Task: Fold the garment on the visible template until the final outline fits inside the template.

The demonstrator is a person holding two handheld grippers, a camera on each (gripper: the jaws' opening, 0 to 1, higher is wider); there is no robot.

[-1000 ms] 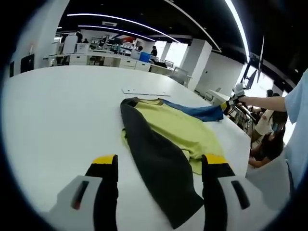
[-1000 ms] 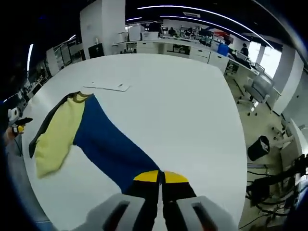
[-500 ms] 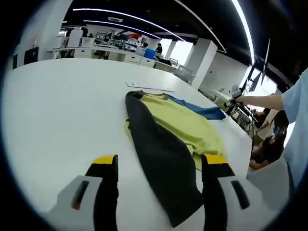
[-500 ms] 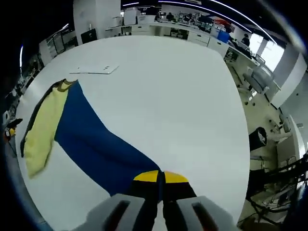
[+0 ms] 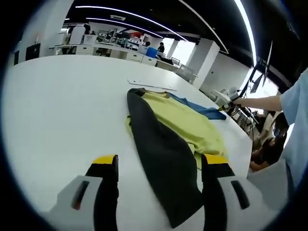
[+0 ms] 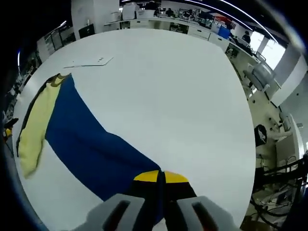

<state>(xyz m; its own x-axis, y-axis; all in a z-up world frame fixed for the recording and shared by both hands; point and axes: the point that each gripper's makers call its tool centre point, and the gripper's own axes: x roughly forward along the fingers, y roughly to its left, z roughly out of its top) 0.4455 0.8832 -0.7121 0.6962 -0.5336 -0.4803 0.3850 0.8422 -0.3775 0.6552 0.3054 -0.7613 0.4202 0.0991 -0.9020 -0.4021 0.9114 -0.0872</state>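
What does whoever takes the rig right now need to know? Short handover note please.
Right gripper: jaws shut on the blue sleeve, stretched out across the white table.
Left gripper: jaws open, holding nothing, either side of the dark sleeve's end.
Garment: yellow body flat on the table, sleeves spread. A flat white sheet lies beyond the collar, apart from the garment; possibly the template.
Done: blue sleeve gripped. Left: all folds, fitting to the template.
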